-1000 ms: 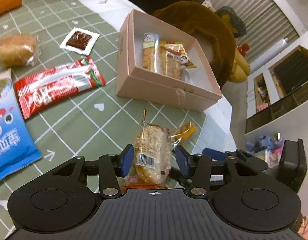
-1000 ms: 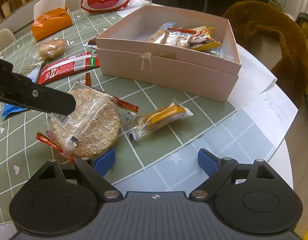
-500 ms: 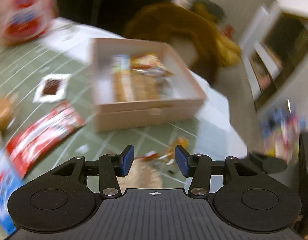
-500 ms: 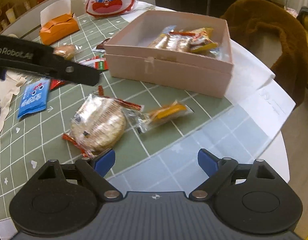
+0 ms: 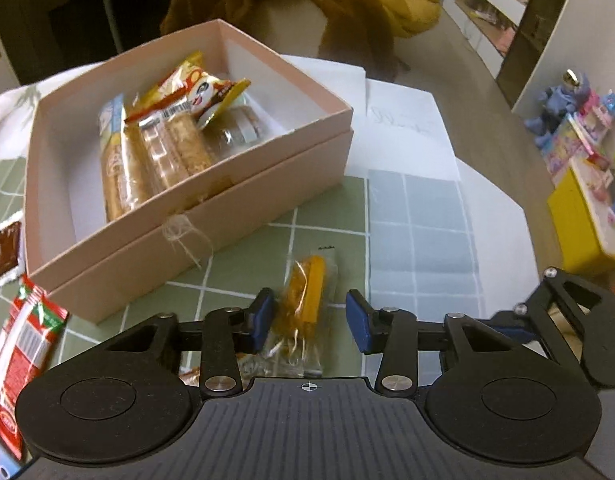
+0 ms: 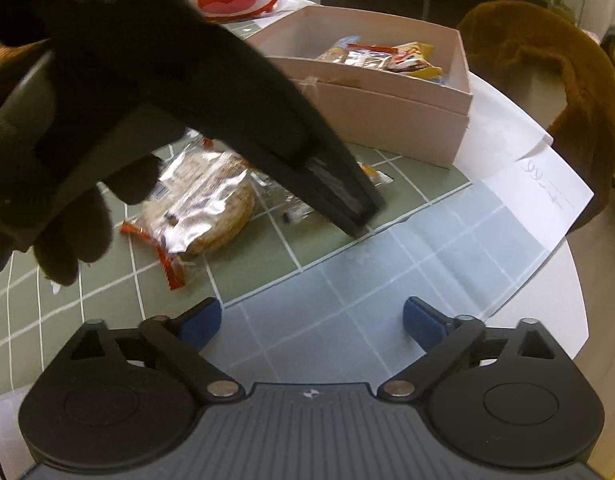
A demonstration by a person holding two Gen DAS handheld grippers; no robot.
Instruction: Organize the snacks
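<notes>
Left gripper low centre of left wrist view, jaws closing around orange snack bar lying on green checked tablecloth; left pad touching wrapper, right pad still apart, no grip yet. Pink box upper left, holding several wrapped snacks. Red packet at left edge. Right gripper low centre of right wrist view, jaws opening wide, nothing between. Round cracker pack mid-left there.
</notes>
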